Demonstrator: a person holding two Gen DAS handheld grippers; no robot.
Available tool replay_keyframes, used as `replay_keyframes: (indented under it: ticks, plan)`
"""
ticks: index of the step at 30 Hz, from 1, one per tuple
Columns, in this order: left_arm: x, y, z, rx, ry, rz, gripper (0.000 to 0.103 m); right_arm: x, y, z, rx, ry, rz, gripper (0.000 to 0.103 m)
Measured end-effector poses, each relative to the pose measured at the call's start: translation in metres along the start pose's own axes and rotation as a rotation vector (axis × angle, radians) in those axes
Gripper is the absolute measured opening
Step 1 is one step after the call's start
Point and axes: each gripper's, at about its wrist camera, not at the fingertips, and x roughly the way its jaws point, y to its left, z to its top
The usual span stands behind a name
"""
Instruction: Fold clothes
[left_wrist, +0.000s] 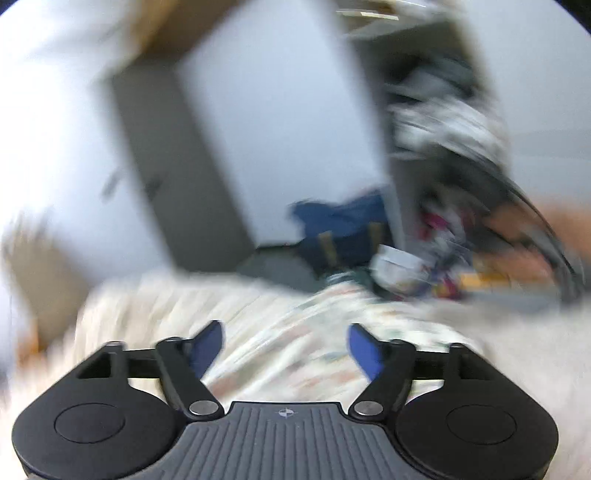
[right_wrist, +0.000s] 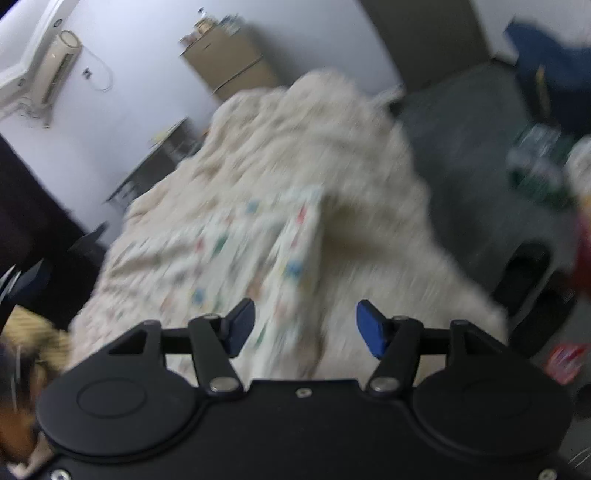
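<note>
A cream cloth with small coloured prints (right_wrist: 236, 251) lies spread on the pale bed cover (right_wrist: 314, 122), one edge folded over in a ridge. In the right wrist view my right gripper (right_wrist: 306, 323) hovers above its near part, blue pads apart, nothing between them. The same printed cloth (left_wrist: 291, 343) shows blurred under my left gripper (left_wrist: 286, 345), whose blue pads stand wide apart and hold nothing. Both views are motion-blurred.
Grey floor (right_wrist: 465, 155) lies right of the bed, with a blue garment (left_wrist: 343, 225), a heap of mixed clutter (left_wrist: 436, 258) and a dark round object (right_wrist: 532, 273). A brown cabinet (right_wrist: 232, 66) and a low table (right_wrist: 155, 162) stand by the white wall.
</note>
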Motion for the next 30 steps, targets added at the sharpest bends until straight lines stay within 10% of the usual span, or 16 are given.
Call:
replay_keyframes:
  ticks: [5,9,12,18,22,24,30]
  plan:
    - [-0.021,0.187,-0.051,-0.710,-0.066,-0.212,0.087,0.027,-0.027,-0.001,0.083,0.007,0.116,0.059]
    - [0.012,0.259,-0.105,-0.980,0.021,-0.283,0.086,0.055,-0.059,0.011,0.254,-0.029,0.256,0.064]
    - [0.038,0.261,-0.123,-0.991,0.133,-0.344,0.086,0.069,-0.073,0.018,0.346,-0.066,0.336,0.068]
    - [0.062,0.251,-0.132,-1.011,0.106,-0.425,0.084,0.085,-0.053,0.030,0.274,-0.071,0.272,0.068]
    - [0.060,0.236,-0.120,-0.955,0.096,-0.360,0.032,0.091,-0.032,0.037,0.227,-0.074,0.272,0.028]
    - [0.055,0.229,-0.109,-0.903,0.085,-0.324,0.026,0.089,-0.021,0.039,0.199,-0.096,0.240,0.011]
    - [0.000,0.229,-0.077,-0.770,-0.005,-0.363,0.019,0.053,0.029,0.055,0.071,-0.179,0.267,0.008]
